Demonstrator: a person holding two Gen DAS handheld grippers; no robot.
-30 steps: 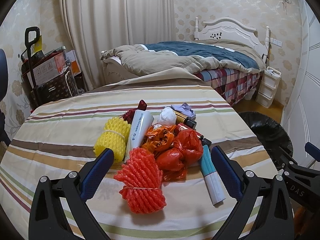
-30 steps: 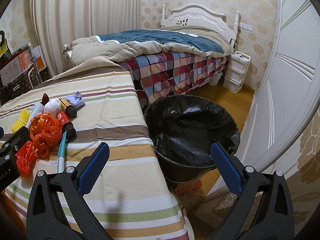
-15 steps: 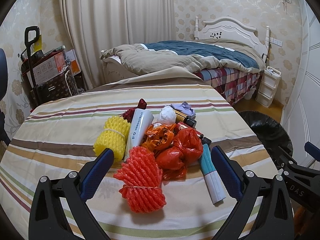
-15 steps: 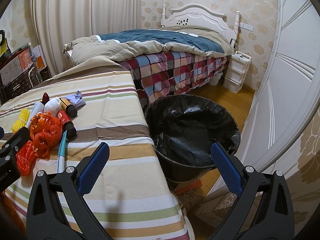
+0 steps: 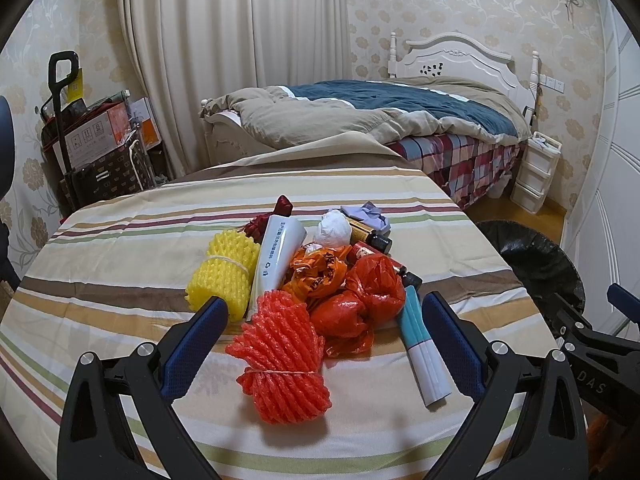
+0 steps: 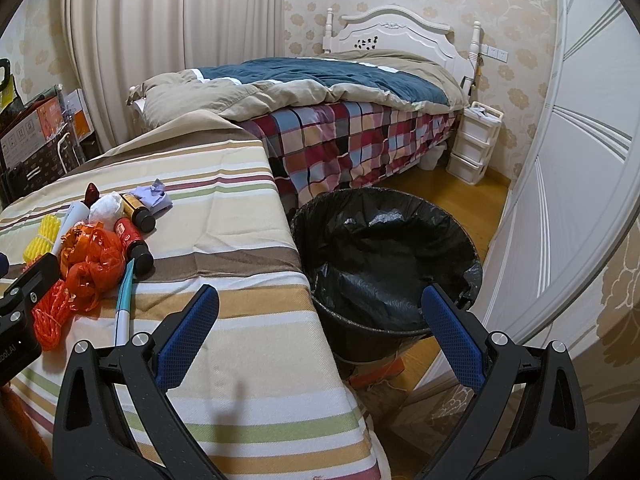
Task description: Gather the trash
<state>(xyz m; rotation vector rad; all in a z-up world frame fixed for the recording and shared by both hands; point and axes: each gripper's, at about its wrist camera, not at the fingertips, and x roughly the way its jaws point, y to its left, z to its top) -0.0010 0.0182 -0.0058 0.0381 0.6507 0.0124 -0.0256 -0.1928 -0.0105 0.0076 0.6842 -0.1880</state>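
Observation:
A pile of trash lies on the striped tablecloth (image 5: 120,256): a red foam net (image 5: 282,364), a yellow foam net (image 5: 224,272), a white tube (image 5: 276,256), orange and red plastic bags (image 5: 352,292), a teal and white tube (image 5: 424,344), a white paper ball (image 5: 332,229) and small brown bottles (image 5: 368,236). My left gripper (image 5: 324,312) is open, just in front of the red net. My right gripper (image 6: 320,304) is open and empty, over the table's right edge beside the black-lined trash bin (image 6: 384,264). The pile also shows in the right wrist view (image 6: 96,252).
A bed (image 5: 400,120) stands behind the table. A white drawer unit (image 6: 472,140) stands by the bed. Boxes and a trolley (image 5: 92,140) stand at far left. A white wardrobe door (image 6: 560,200) is to the right of the bin.

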